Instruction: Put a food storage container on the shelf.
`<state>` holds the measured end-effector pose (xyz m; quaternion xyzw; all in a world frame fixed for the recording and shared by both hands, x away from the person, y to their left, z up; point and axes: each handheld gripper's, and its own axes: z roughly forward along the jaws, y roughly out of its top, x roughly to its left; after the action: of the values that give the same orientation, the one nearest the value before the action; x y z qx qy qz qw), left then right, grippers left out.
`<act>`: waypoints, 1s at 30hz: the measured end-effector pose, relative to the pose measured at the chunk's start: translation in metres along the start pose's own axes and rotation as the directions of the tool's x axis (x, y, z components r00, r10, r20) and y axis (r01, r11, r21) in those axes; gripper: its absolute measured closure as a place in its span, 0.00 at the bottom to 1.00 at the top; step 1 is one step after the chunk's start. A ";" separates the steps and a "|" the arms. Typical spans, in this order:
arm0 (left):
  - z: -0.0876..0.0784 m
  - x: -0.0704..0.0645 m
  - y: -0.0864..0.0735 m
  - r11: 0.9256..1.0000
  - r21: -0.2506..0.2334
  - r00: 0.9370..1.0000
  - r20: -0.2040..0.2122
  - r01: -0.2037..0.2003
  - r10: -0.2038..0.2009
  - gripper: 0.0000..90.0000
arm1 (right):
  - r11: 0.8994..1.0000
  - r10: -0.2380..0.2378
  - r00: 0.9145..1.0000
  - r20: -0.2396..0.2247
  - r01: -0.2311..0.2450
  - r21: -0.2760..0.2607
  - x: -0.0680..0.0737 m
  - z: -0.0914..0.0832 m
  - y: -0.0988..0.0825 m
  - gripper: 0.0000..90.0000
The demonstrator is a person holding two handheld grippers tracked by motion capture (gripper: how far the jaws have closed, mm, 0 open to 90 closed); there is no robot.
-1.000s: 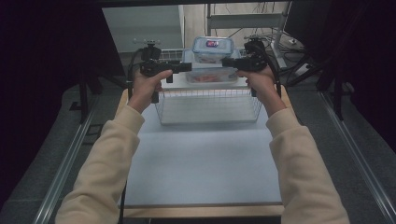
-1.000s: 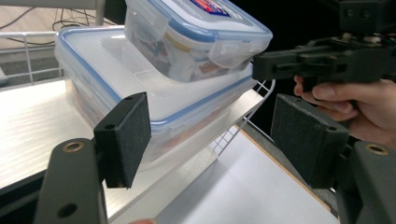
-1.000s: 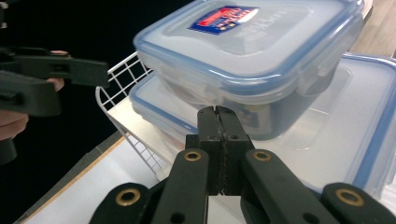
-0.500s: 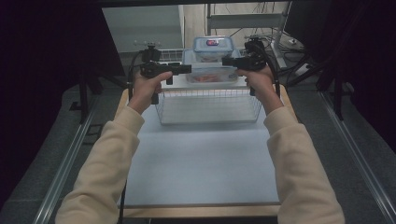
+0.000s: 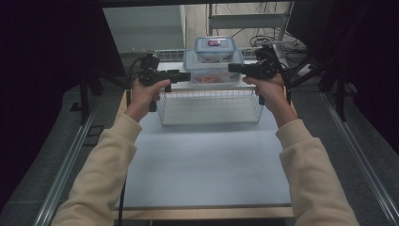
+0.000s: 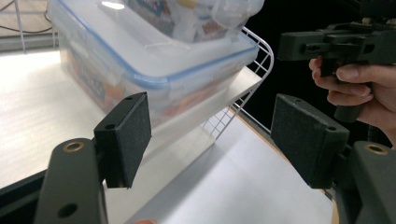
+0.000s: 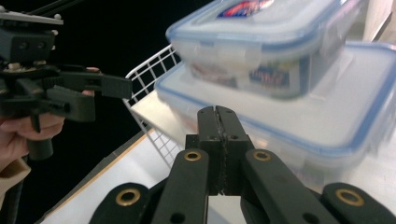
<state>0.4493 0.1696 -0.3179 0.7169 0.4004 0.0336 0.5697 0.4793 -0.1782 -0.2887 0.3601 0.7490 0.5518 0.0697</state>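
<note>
Two clear lidded boxes with blue rims are stacked on a white board over a wire basket (image 5: 209,107). The large box (image 5: 214,73) (image 6: 140,60) (image 7: 299,126) bears the small box (image 5: 215,47) (image 7: 261,42). My left gripper (image 5: 187,75) (image 6: 212,135) is open at the large box's left side, with nothing between its pads. My right gripper (image 5: 230,68) (image 7: 218,116) is shut and empty, its tip close to the large box's right side. Each gripper view also has the other gripper farther off: the right gripper (image 6: 289,46) and the left gripper (image 7: 123,88).
The white board (image 5: 186,86) lies across the top of the basket at the far end of a pale blue table (image 5: 207,160). Cables and a metal frame (image 5: 263,21) stand behind the boxes. Dark floor with rails runs along both sides.
My right gripper has shifted slightly, a touch lower in the high view. The left gripper and both boxes have kept still.
</note>
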 end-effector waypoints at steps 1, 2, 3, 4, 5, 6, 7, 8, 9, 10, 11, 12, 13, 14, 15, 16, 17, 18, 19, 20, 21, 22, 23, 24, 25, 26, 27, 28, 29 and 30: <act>-0.002 0.000 -0.003 1.000 0.000 1.000 0.002 0.004 -0.004 0.32 | 1.000 0.004 1.000 -0.004 -0.004 0.001 0.000 -0.002 -0.003 1.00; -0.003 -0.001 -0.006 1.000 -0.003 1.000 0.006 0.013 -0.013 0.32 | 1.000 0.009 1.000 -0.013 -0.009 -0.001 -0.002 -0.005 -0.007 1.00; -0.004 0.000 -0.008 1.000 -0.003 1.000 0.011 0.009 -0.009 0.32 | 1.000 0.013 1.000 -0.019 -0.013 -0.004 -0.004 -0.007 -0.011 1.00; -0.005 0.000 -0.011 1.000 -0.002 1.000 0.014 0.016 -0.016 0.32 | 1.000 0.022 0.999 -0.025 -0.022 -0.003 -0.005 -0.008 -0.014 1.00; -0.007 -0.001 -0.014 1.000 -0.003 1.000 0.016 0.021 -0.020 0.32 | 1.000 0.029 0.999 -0.032 -0.029 -0.005 -0.006 -0.010 -0.018 1.00; -0.008 -0.001 -0.017 1.000 0.000 1.000 0.020 0.018 -0.018 0.32 | 0.999 0.036 0.999 -0.036 -0.036 -0.008 -0.008 -0.013 -0.024 1.00; -0.009 -0.001 -0.021 1.000 0.002 1.000 0.023 0.017 -0.017 0.32 | 0.999 0.041 0.998 -0.040 -0.041 -0.011 -0.010 -0.016 -0.028 1.00; -0.010 -0.001 -0.024 1.000 0.001 0.999 0.027 0.019 -0.019 0.32 | 0.999 0.047 0.998 -0.044 -0.047 -0.013 -0.011 -0.018 -0.034 1.00; -0.011 -0.001 -0.027 1.000 0.000 0.999 0.032 0.024 -0.024 0.32 | 0.998 0.056 0.997 -0.050 -0.057 -0.017 -0.013 -0.023 -0.044 1.00; -0.012 -0.001 -0.030 1.000 -0.002 0.999 0.039 0.027 -0.027 0.32 | 0.998 0.056 0.997 -0.050 -0.057 -0.017 -0.013 -0.023 -0.044 1.00; -0.013 -0.002 -0.035 1.000 0.003 0.999 0.043 0.023 -0.024 0.32 | 0.998 0.058 0.997 -0.050 -0.059 -0.019 -0.014 -0.025 -0.048 1.00; -0.013 -0.003 -0.038 1.000 0.005 0.999 0.045 0.020 -0.020 0.32 | 0.998 0.061 0.997 -0.054 -0.062 -0.017 -0.016 -0.028 -0.054 1.00; -0.014 -0.004 -0.042 1.000 0.005 0.999 0.049 0.021 -0.021 0.32 | 0.998 0.059 0.997 -0.058 -0.059 -0.008 -0.017 -0.032 -0.065 0.99; -0.014 -0.004 -0.045 1.000 0.006 0.999 0.051 0.020 -0.020 0.32 | 0.998 0.059 0.997 -0.058 -0.059 -0.008 -0.017 -0.032 -0.065 0.99; -0.015 -0.004 -0.050 1.000 0.007 0.999 0.051 0.017 -0.018 0.32 | 0.998 0.056 0.997 -0.060 -0.057 -0.005 -0.018 -0.034 -0.070 0.99; -0.016 -0.005 -0.056 1.000 0.008 0.999 0.052 0.016 -0.017 0.32 | 0.998 0.062 0.996 -0.069 -0.062 0.003 -0.021 -0.038 -0.084 0.99; -0.016 -0.005 -0.060 1.000 0.010 0.998 0.053 0.016 -0.017 0.32 | 0.998 0.062 0.996 -0.069 -0.062 0.003 -0.021 -0.038 -0.084 0.99; -0.017 -0.006 -0.066 1.000 0.016 0.999 0.050 0.009 -0.010 0.32 | 0.998 0.065 0.995 -0.074 -0.065 0.006 -0.022 -0.040 -0.089 0.98; -0.017 -0.007 -0.071 1.000 0.018 0.999 0.040 0.002 -0.002 0.32 | 0.998 0.070 0.995 -0.077 -0.069 0.013 -0.023 -0.042 -0.097 0.98; -0.018 -0.008 -0.076 1.000 0.024 0.999 0.034 -0.006 0.005 0.32 | 0.997 0.072 0.994 -0.078 -0.071 0.018 -0.025 -0.043 -0.104 0.97; -0.018 -0.009 -0.081 1.000 0.023 0.999 0.040 -0.007 0.006 0.32 | 0.997 0.079 0.994 -0.082 -0.077 0.028 -0.027 -0.046 -0.117 0.96; -0.019 -0.010 -0.085 1.000 0.021 0.999 0.043 -0.007 0.006 0.32 | 0.997 0.079 0.994 -0.082 -0.077 0.028 -0.027 -0.046 -0.117 0.96; -0.019 -0.011 -0.090 1.000 0.022 0.999 0.039 -0.010 0.009 0.32 | 0.996 0.082 0.993 -0.082 -0.079 0.034 -0.027 -0.046 -0.122 0.95; -0.020 -0.012 -0.095 1.000 0.019 0.999 0.040 -0.009 0.009 0.32 | 0.996 0.084 0.993 -0.083 -0.081 0.038 -0.028 -0.047 -0.129 0.92; -0.020 -0.012 -0.100 1.000 0.016 0.999 0.045 -0.007 0.006 0.32 | 0.995 0.095 0.992 -0.082 -0.091 0.044 -0.028 -0.047 -0.140 0.84; -0.020 -0.012 -0.104 1.000 0.015 0.999 0.048 -0.006 0.005 0.32 | 0.995 0.095 0.992 -0.082 -0.091 0.044 -0.028 -0.047 -0.140 0.84; -0.020 -0.012 -0.110 1.000 0.015 0.999 0.050 -0.003 0.002 0.32 | 0.994 0.097 0.992 -0.086 -0.093 0.050 -0.028 -0.046 -0.144 0.81; -0.019 -0.012 -0.115 1.000 0.012 0.999 0.053 0.004 -0.005 0.32 | 0.994 0.101 0.991 -0.089 -0.096 0.057 -0.027 -0.045 -0.150 0.77; -0.019 -0.012 -0.121 1.000 0.011 0.999 0.053 0.007 -0.008 0.32 | 0.993 0.106 0.990 -0.090 -0.101 0.062 -0.026 -0.045 -0.155 0.73; -0.019 -0.011 -0.125 1.000 0.015 0.999 0.048 0.005 -0.006 0.32 | 0.992 0.114 0.989 -0.092 -0.108 0.066 -0.025 -0.044 -0.160 0.70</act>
<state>0.3654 0.1812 -0.4121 0.7206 0.3887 0.0116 0.5740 0.4013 -0.2486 -0.4195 0.3764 0.7466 0.5484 -0.0081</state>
